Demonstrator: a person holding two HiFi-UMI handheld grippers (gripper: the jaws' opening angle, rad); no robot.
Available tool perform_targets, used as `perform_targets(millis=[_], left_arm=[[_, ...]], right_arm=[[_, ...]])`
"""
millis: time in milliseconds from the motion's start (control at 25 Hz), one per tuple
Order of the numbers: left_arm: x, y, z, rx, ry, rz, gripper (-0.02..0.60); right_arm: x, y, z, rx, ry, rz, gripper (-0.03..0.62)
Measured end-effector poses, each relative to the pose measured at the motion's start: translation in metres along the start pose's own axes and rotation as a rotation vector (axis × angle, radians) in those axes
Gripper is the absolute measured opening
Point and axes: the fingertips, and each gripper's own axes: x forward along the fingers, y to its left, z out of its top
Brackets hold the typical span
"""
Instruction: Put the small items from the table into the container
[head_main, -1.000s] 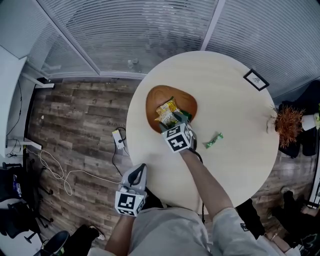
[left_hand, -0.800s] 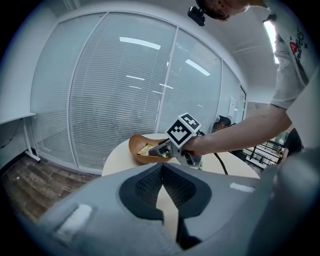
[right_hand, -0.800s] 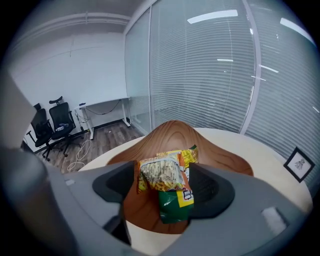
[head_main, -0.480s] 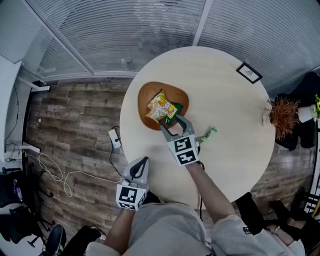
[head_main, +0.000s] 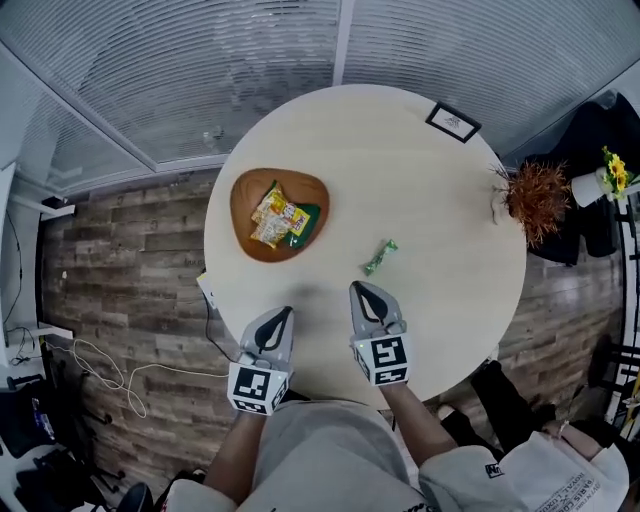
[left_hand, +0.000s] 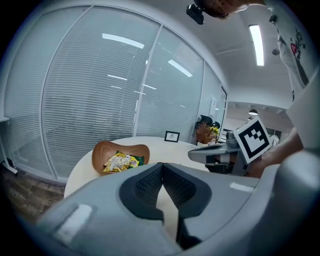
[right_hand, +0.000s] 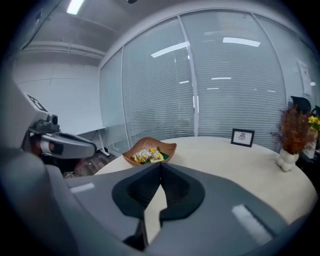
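Green-wrapped sweet (head_main: 380, 257), on counter (head_main: 440, 200): just beyond right claw (head_main: 362, 291), long axis slanting away rightward. Right claw nearer, jaws together, empty; left claw (head_main: 285, 313) likewise.

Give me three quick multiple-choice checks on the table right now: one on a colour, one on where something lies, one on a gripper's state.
1. What colour is the bowl?
A) brown
B) white
C) blue

2. Where is the loose sweet?
A) in the bowl
B) on the table, right of the bowl
C) on the floor

3. How is the right gripper?
A) wide open
B) shut on the sweet
C) shut, empty

Answers:
1 A: the head view shows a brown wooden dish.
2 B: the green wrapper lies on bare tabletop, apart from the bowl and the gripper.
3 C: the right gripper view shows the jaw tips together with nothing between them.
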Motion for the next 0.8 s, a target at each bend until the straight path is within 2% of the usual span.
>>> perform_targets(millis=[280,560,800], left_arm=[[0.027,-0.026,-0.002,0.033,0.023,-0.079,-0.008],[0.048,-0.045,-0.004,0.051,0.052,-0.158,-0.009],[0.055,-0.046,-0.008,0.064,0.064,-0.145,-0.006]], right_arm=[[-0.042,-0.022,-0.050,0.096,0.060,-0.101,0.002],[-0.044,-0.036,-0.067,0.156,0.080,-0.145,0.002],[-0.027,-0.061,-0.081,0.187,0.102,-0.230,0.002]])
